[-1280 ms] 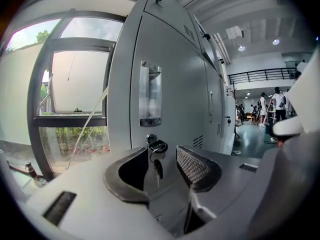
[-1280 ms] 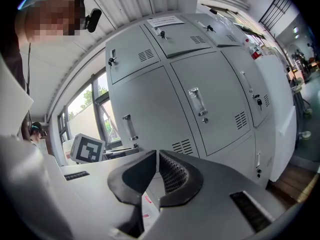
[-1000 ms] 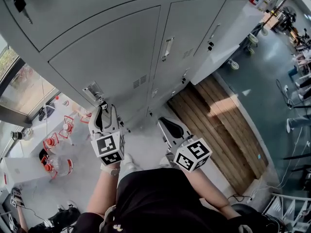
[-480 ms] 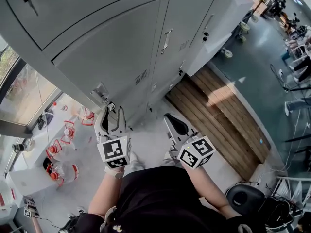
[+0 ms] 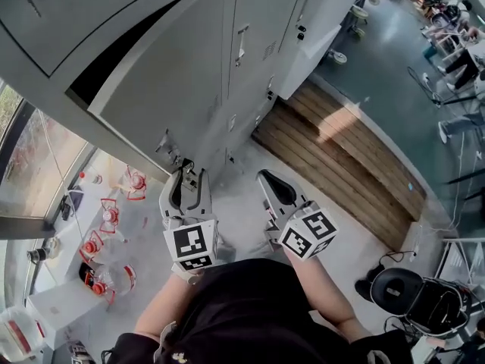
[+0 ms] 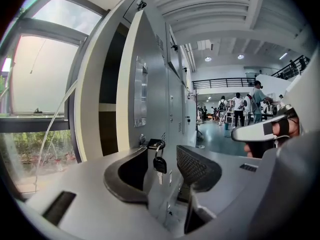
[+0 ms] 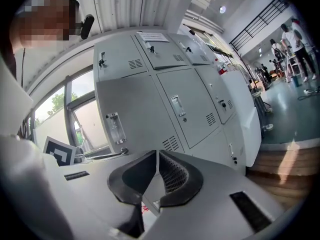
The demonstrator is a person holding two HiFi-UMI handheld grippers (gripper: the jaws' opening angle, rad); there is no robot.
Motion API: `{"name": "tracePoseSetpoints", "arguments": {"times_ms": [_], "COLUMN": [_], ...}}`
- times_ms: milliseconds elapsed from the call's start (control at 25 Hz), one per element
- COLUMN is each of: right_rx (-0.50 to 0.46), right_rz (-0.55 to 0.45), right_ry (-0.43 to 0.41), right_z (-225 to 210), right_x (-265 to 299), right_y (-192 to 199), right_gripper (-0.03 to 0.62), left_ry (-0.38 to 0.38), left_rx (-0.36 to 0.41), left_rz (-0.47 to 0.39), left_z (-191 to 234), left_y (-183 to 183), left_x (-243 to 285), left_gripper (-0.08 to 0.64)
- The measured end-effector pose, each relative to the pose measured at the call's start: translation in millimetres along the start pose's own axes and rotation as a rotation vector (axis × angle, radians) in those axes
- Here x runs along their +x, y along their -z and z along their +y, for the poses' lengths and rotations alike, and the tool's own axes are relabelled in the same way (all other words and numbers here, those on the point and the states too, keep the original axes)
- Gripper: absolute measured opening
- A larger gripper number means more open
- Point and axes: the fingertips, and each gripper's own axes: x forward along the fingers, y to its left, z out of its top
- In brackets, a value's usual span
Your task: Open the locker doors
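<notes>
A bank of grey lockers fills the top of the head view. The leftmost lower locker door (image 5: 167, 74) (image 6: 150, 84) stands partly open, with a dark gap (image 5: 114, 59) along its free edge. My left gripper (image 5: 186, 177) (image 6: 163, 150) straddles that edge by the lock. Its left jaw is behind the door and its right jaw is outside. A key (image 6: 159, 165) hangs in the space between them, and the right pad stands clear of the door face. My right gripper (image 5: 267, 182) (image 7: 158, 156) is shut on nothing, in the air before the closed neighbouring door (image 5: 246, 21) (image 7: 192, 104).
A wooden platform (image 5: 341, 150) lies on the floor to the right of the lockers. A window (image 5: 45, 158) adjoins them on the left, with red-and-white items (image 5: 106, 218) below it. A black stool (image 5: 402, 290) stands at lower right. People (image 6: 240, 106) stand far down the hall.
The leftmost lower door has swung out from closed, opening a dark gap at its free edge. My left gripper came back toward me with that edge. The right gripper drifted slightly, still shut.
</notes>
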Motion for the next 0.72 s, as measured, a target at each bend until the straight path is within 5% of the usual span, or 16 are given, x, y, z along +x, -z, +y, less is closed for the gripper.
{"name": "tracePoseSetpoints", "arguments": {"times_ms": [720], "right_rx": [0.007], "right_rz": [-0.013], "right_ry": [0.039], "right_z": [-74.1], "right_x": [-114.7], "right_y": [-15.3], "right_gripper": [0.029], "left_ry": [0.020], "left_rx": [-0.015], "left_rz": [0.033], "left_z": [-115.9], "left_y": [-9.3], "left_x": [0.9], "left_gripper": [0.213]}}
